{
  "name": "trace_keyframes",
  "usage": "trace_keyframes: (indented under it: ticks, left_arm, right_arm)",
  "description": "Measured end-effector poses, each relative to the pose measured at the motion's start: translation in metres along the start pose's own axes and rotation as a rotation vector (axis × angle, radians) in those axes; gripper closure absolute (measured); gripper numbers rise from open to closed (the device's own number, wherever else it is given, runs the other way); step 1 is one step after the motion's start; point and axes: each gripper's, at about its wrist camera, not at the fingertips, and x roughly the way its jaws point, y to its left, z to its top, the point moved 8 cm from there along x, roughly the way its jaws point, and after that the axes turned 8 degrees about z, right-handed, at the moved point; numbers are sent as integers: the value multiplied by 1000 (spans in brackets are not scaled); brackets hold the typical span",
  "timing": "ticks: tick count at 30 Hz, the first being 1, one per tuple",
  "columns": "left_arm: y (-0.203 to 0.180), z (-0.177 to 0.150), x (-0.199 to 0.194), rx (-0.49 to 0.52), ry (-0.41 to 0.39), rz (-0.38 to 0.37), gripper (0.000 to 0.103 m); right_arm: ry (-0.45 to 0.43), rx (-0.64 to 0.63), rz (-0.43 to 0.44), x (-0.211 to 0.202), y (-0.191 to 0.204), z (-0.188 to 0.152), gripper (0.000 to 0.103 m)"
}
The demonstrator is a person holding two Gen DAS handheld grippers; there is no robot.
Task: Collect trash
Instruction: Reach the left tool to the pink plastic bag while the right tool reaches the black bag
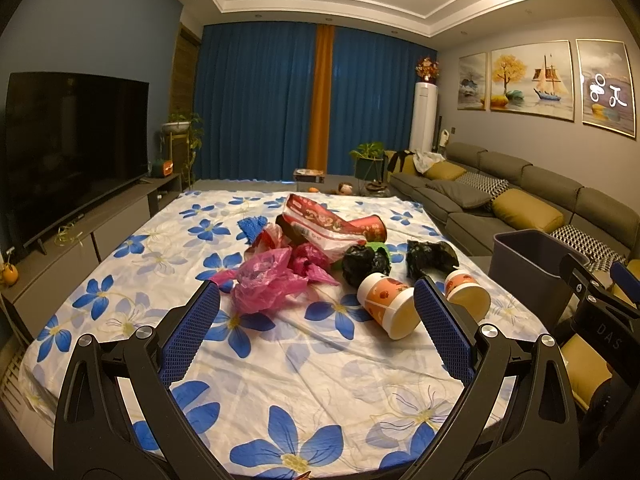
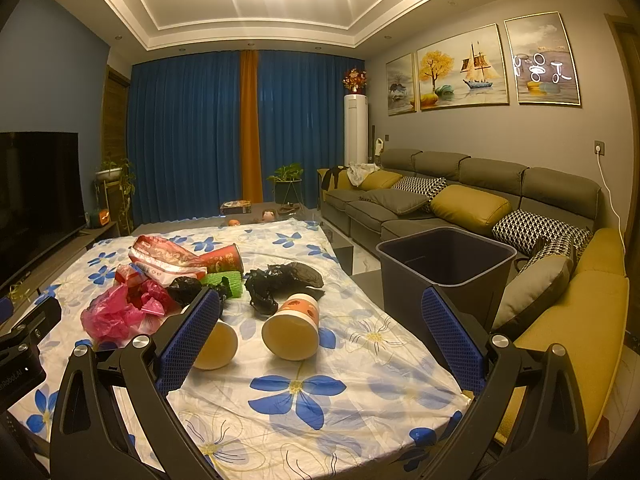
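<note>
Right view: the left finger [image 2: 188, 336] covers part of one cup [image 2: 216, 344]; the TV [image 2: 36, 188] is cut by the left edge. Left view: the right finger [image 1: 444, 328] hides part of the far cup [image 1: 468, 296], and the bin [image 1: 528, 268] stands partly behind the right gripper [image 1: 592, 292]. Print on the red wrapper [image 1: 320, 224] is too small to read.
</note>
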Motion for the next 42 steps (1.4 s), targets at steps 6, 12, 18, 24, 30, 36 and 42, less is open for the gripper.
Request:
trace_keyframes:
  ticks: [6,12,18,24,30,36,42]
  left_arm:
    - [0,0,0,0,0,0,7]
    - [-1,-1,1,-1,1,2,7]
    - [12,-9,7,-19,-4,30,7]
    - [50,-17,21,-59,-5,83,10]
    - [72,-23,46,-66,14,80,19]
    - [67,-24,85,-19,52,68,25]
    - [51,-34,132,36,152,41,36]
  right_arm:
    - [1,1,-1,1,0,1,5]
    - [-3,0,9,2,2,-2,5]
    - [-2,-2,50,10,10,-7,5]
    - [12,-14,134,25,33,-12,5]
    - [37,-38,234,44,71,-19,12]
    - [45,-54,303,60,101,-19,18]
    - [81,-68,333,84,123,-21,19]
